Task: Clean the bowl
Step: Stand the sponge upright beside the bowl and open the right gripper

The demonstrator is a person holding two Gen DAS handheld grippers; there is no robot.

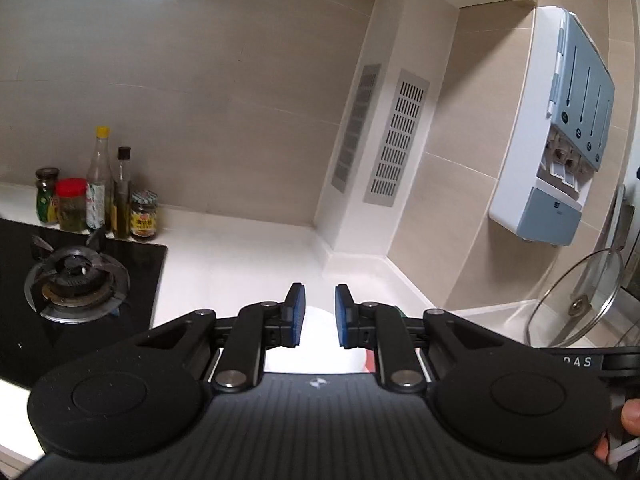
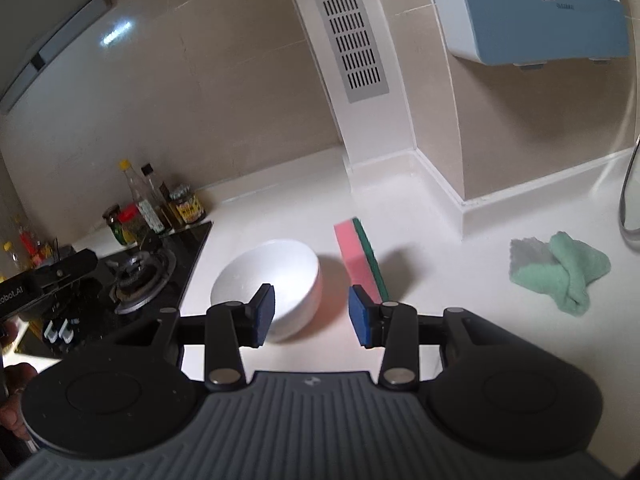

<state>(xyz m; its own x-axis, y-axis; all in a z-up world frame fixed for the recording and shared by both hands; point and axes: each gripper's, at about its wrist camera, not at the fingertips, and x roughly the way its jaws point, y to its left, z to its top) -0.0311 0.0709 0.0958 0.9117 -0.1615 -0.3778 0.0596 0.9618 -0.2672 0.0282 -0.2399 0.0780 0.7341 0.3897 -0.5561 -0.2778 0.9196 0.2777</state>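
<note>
- The white bowl [image 2: 276, 284] sits upright on the pale counter [image 2: 460, 320], beside the gas hob [image 2: 140, 272]; nothing touches it.
- A pink-and-green sponge [image 2: 362, 256] stands on edge just right of the bowl; a green cloth [image 2: 560, 272] lies well apart.
- Right gripper [image 2: 311, 311]: jaws spread wide, empty, hovering above the gap between bowl and sponge.
- Left gripper [image 1: 320, 316]: jaws parted, empty, raised over the bowl [image 1: 320, 344].
- Judgement: cleaning has not begun. Next, one gripper must steady the rim while the other takes the sponge.
</note>
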